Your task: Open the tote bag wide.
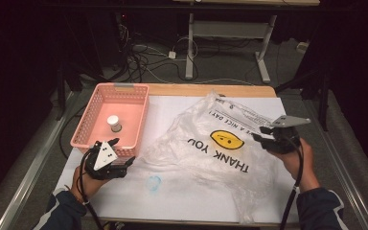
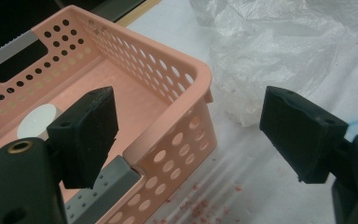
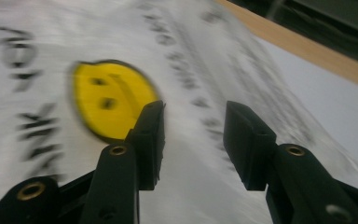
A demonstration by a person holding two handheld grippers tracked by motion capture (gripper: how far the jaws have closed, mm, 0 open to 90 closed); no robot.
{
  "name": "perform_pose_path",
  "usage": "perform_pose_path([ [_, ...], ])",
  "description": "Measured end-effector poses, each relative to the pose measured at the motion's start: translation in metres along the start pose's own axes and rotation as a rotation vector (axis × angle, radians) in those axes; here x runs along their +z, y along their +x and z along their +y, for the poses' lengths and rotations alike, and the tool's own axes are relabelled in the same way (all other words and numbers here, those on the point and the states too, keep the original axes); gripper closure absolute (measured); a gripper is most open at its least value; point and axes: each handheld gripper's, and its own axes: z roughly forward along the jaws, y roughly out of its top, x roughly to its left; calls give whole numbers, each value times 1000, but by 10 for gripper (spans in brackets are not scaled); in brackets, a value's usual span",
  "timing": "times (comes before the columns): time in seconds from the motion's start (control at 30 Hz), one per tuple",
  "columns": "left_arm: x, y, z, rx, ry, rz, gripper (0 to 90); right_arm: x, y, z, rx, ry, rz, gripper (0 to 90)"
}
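- High view: the plastic bag (image 1: 215, 148) sprawls across the table's middle, long axis slanting toward the far right corner.
- Right gripper (image 1: 263, 136) hovers over the bag's right edge, jaws parted, empty.
- Left gripper (image 1: 119, 151), open, sits by the pink basket (image 1: 88, 122), farther from the bag.

My left claw (image 1: 116, 152) faces the pink basket's (image 1: 89, 116) near corner. Open paper (image 1: 182, 191) lies near; the crumpled bag (image 1: 211, 143) blocks the right.

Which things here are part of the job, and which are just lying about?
In the job:
plastic bag, under the open right gripper
pink basket, at the open left gripper
white-capped container in the basket

Lying about:
blue smudge on the table cover
cables on the floor behind
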Motion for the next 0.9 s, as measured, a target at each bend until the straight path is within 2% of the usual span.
perform_pose_path([
  [0.1, 0, -1, 0, 3, 1, -2, 190, -1, 38, 12, -117, -23, 93, 565],
  [0.17, 0, -2, 0, 8, 3, -5, 190, 2, 64, 16, -187, 3, 149, 549],
  [0.27, 0, -2, 0, 6, 4, -12, 190, 8, 96, 19, -253, 21, 259, 527],
  [0.4, 1, -2, 0, 6, 5, -18, 190, 24, 129, 18, -350, 89, 322, 481],
  [0.5, 1, -2, 0, 5, 5, -21, 190, 39, 140, 15, -382, 158, 335, 461],
  [0.6, 3, -3, 0, 5, 8, -24, 190, 50, 145, 13, -412, 216, 303, 456],
  [0.8, 4, -3, 0, 7, 11, -28, 190, 61, 150, 8, -452, 276, 355, 479],
  [0.9, 3, -2, 0, 7, 11, -28, 190, 63, 154, 7, -465, 284, 367, 487],
])
